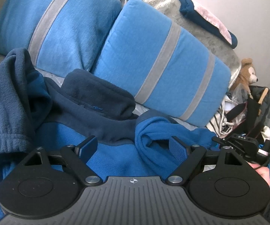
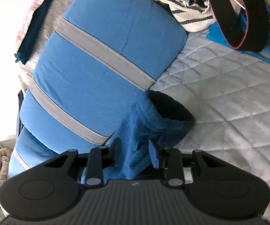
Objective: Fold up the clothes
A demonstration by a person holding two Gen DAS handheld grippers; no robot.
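Note:
A blue fleece jacket (image 1: 63, 131) with a navy collar (image 1: 97, 95) and navy yoke lies on the bed. My left gripper (image 1: 133, 146) is open just above its chest, empty. One sleeve (image 1: 9, 97) is folded in at the left; the other sleeve (image 1: 153, 131) is bunched at the right. My right gripper (image 2: 135, 150) is shut on that blue sleeve (image 2: 150, 123), whose cuff opening (image 2: 172, 106) points away over the quilt. The right gripper also shows at the right of the left wrist view (image 1: 242, 146).
Two blue cushions with grey stripes (image 1: 157, 63) (image 2: 105, 60) lean behind the jacket. A white quilted cover (image 2: 228, 93) lies to the right. Bags, a black strap (image 2: 243, 18), a striped cloth and a teddy bear (image 1: 247, 73) crowd the far right.

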